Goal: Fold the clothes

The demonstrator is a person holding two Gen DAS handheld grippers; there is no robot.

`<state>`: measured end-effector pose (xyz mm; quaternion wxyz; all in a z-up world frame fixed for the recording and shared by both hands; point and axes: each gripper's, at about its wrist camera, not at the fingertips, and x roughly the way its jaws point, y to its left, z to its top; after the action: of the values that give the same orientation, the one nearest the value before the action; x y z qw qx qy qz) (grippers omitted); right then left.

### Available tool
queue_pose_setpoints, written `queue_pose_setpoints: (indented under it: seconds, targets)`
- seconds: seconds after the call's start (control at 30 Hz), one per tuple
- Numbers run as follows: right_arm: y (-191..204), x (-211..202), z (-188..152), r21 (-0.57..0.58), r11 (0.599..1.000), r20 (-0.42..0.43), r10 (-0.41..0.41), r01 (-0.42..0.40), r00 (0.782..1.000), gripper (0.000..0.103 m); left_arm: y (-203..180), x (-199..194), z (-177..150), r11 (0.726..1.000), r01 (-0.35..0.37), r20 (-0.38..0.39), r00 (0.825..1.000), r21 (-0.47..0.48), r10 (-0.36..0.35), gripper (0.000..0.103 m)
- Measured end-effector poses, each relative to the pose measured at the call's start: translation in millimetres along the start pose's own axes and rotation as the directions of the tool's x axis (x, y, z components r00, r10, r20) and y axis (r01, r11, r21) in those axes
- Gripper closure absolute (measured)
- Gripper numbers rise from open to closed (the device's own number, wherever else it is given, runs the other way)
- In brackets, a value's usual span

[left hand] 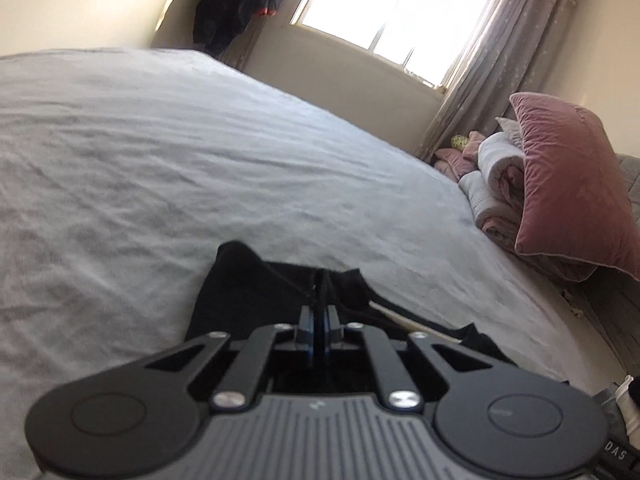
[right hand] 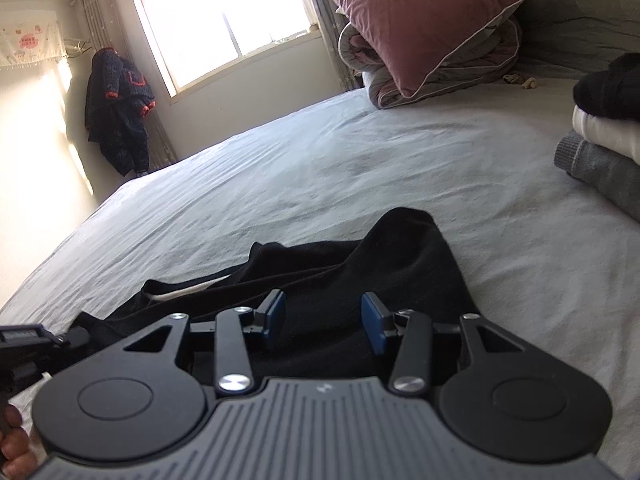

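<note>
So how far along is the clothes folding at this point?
Done: a stack of folded clothes, black on white on grey, sits at the right of the bed. In hand: the left gripper is shut on a fold of the black garment, which lies rumpled; the right gripper is open over it. Left: folding this garment and stacking it.

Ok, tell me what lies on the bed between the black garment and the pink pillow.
Nothing: in the right wrist view only bare, wrinkled grey sheet stretches from the black garment to the pink pillow. The folded stack sits off to the right.
</note>
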<state>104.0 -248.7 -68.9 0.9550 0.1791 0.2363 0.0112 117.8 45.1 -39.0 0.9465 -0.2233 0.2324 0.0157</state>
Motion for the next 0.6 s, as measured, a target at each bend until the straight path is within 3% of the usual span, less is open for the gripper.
queue_pose_setpoints:
  seconds: [0.13,0.27,0.33,0.47,0.6]
  targets:
    - [-5,-1,2,0.024,1.0,0.014,0.001,-0.001,1.0,0.055,-5,-14,14,0.999,0.027,0.076,0.997,0.03,-0.029,0.099]
    - [-7,0,4,0.027,0.999,0.012,0.02,-0.02,1.0,0.055,8,-16,18,1.0,-0.019,0.116,0.993,0.001,0.018,0.099]
    - [-6,1,3,0.021,0.999,0.007,0.031,-0.031,0.999,0.055,20,-11,15,0.998,-0.05,0.094,0.994,-0.039,0.054,0.099]
    - [-5,7,0,-0.002,0.999,-0.018,0.032,-0.032,0.999,0.055,39,15,2,0.986,-0.162,-0.082,0.984,-0.03,0.159,0.098]
    - [-2,10,-3,-0.024,0.999,-0.034,0.022,-0.022,0.999,0.054,41,13,0,0.983,-0.184,-0.084,0.98,-0.014,0.182,0.094]
